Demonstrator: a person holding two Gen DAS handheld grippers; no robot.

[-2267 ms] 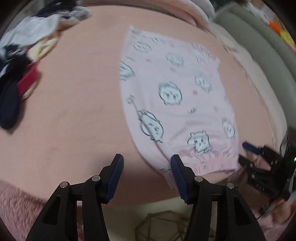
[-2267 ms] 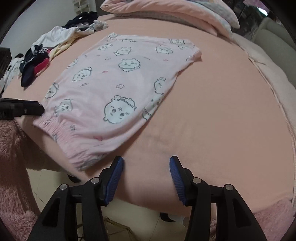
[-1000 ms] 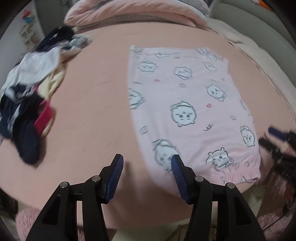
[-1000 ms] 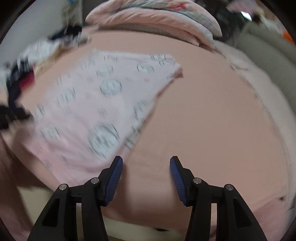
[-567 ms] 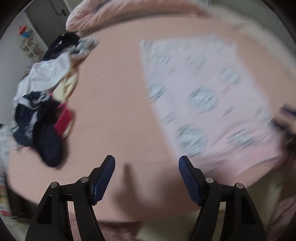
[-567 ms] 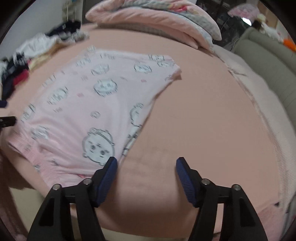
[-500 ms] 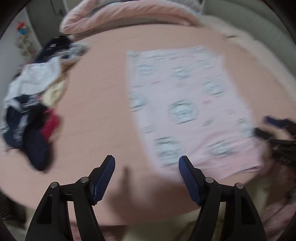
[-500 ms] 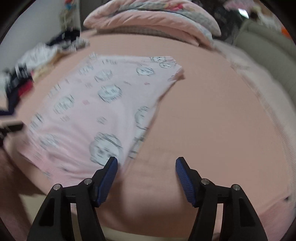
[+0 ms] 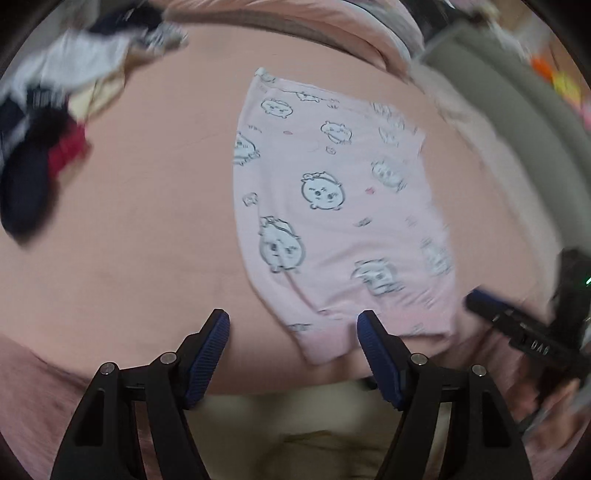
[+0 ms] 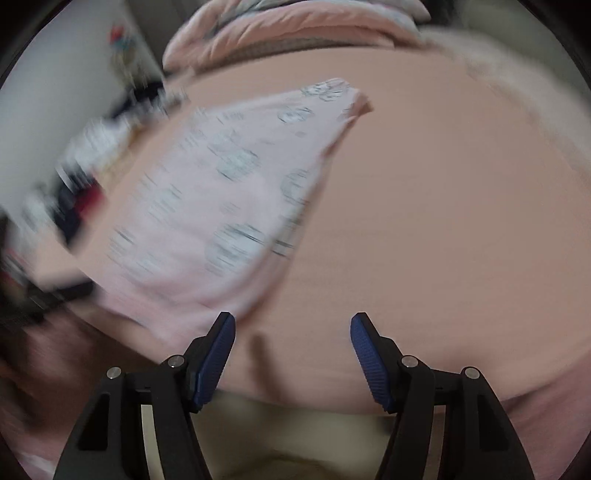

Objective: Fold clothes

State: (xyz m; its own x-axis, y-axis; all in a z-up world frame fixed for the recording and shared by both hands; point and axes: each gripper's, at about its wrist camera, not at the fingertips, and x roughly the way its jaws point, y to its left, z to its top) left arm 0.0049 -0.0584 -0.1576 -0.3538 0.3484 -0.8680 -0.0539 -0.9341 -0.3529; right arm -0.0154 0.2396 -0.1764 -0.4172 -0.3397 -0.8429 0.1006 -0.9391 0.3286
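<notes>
Two wrist views, both angled steeply down across the near edge of the bed.

The left wrist view is taken from above the bed's near edge, facing its far edge; the bed [image 9: 140, 206] fills the frame, the pink printed garment [image 9: 332, 206] is seen close, and the clothes pile [image 9: 48, 122] toward the far left corner. The right wrist view, heavily blurred, is taken from further right along the same edge. Shared: the garment [image 10: 221, 192], the bed [image 10: 443, 206], the pile [image 10: 81, 173] and the folded bedding [image 10: 295, 26] at the far edge.
</notes>
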